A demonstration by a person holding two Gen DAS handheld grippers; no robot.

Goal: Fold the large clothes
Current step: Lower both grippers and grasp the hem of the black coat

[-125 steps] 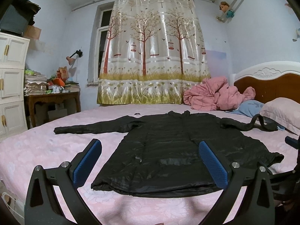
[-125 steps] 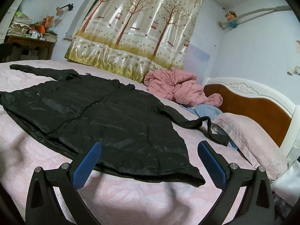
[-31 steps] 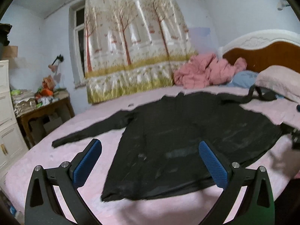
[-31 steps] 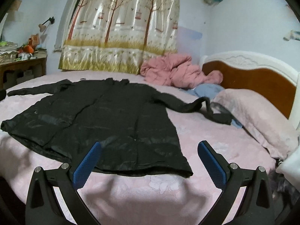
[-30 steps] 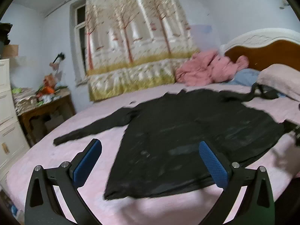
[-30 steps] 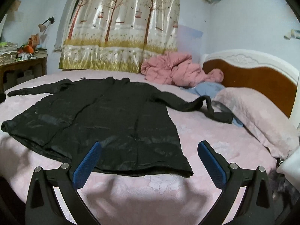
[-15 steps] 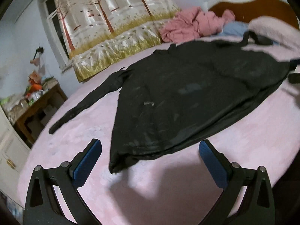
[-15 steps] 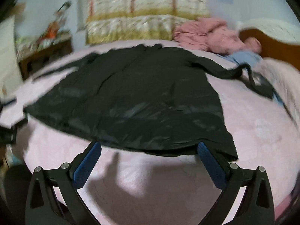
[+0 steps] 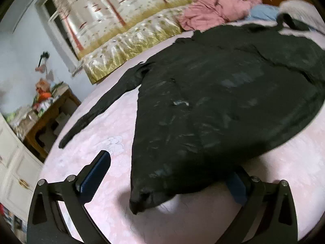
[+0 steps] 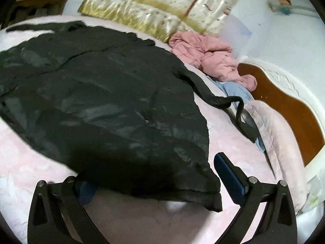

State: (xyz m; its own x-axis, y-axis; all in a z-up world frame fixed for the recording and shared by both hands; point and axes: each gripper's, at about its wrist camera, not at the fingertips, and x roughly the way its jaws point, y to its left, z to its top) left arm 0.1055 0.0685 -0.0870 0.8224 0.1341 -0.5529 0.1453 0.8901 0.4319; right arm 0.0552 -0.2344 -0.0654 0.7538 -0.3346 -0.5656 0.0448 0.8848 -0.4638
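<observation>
A large black padded coat (image 9: 223,101) lies spread flat on a pink bed (image 9: 113,199), sleeves stretched out to both sides. It also shows in the right wrist view (image 10: 105,101). My left gripper (image 9: 168,174) is open, low over the bed, with the coat's left hem corner (image 9: 140,201) between its fingers. My right gripper (image 10: 156,174) is open, with the coat's right hem corner (image 10: 211,199) between its fingers. The hem hides part of one blue pad in each view.
A pink jacket (image 10: 211,55) and a blue cloth (image 10: 235,89) lie near the headboard (image 10: 292,109), with a pillow (image 10: 280,142) beside them. A curtain (image 9: 126,20) hangs behind the bed. A wooden table (image 9: 46,116) and white cabinet (image 9: 12,168) stand at the left.
Both grippers have dropped down and moved forward to the coat's hem. The hem corners now sit between the open fingers. The coat has not moved.
</observation>
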